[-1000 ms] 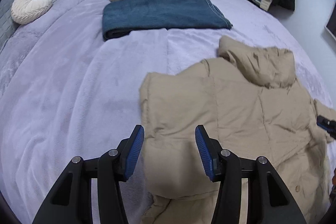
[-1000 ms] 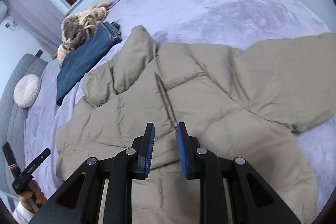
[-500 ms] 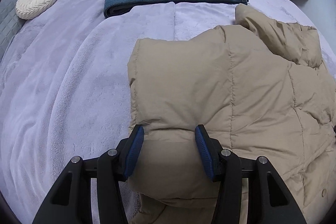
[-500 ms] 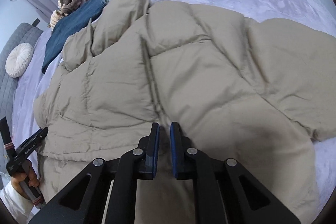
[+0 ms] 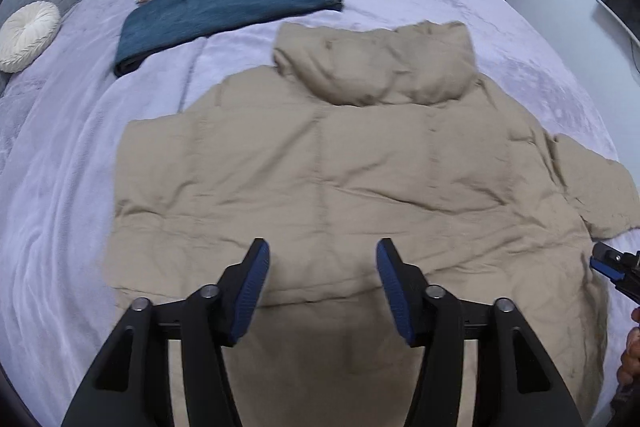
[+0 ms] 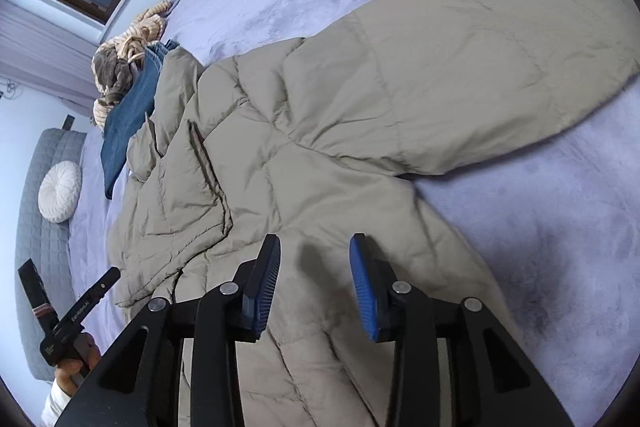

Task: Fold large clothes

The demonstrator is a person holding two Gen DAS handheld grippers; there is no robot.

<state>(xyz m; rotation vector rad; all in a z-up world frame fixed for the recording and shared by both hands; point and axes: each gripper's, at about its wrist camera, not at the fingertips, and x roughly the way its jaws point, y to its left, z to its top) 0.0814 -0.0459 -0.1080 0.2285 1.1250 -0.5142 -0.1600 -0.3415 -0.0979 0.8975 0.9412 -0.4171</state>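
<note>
While my left gripper [image 5: 322,287] opens empty above the beige puffer jacket [image 5: 340,179] spread hood-up on the lilac bed [image 5: 60,195], its left side looks folded in; my right gripper [image 6: 314,287], also opening empty, should next take the outstretched sleeve [image 6: 480,75].

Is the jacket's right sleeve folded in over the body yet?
No, in the right wrist view the sleeve lies stretched out sideways from the beige jacket.
</note>
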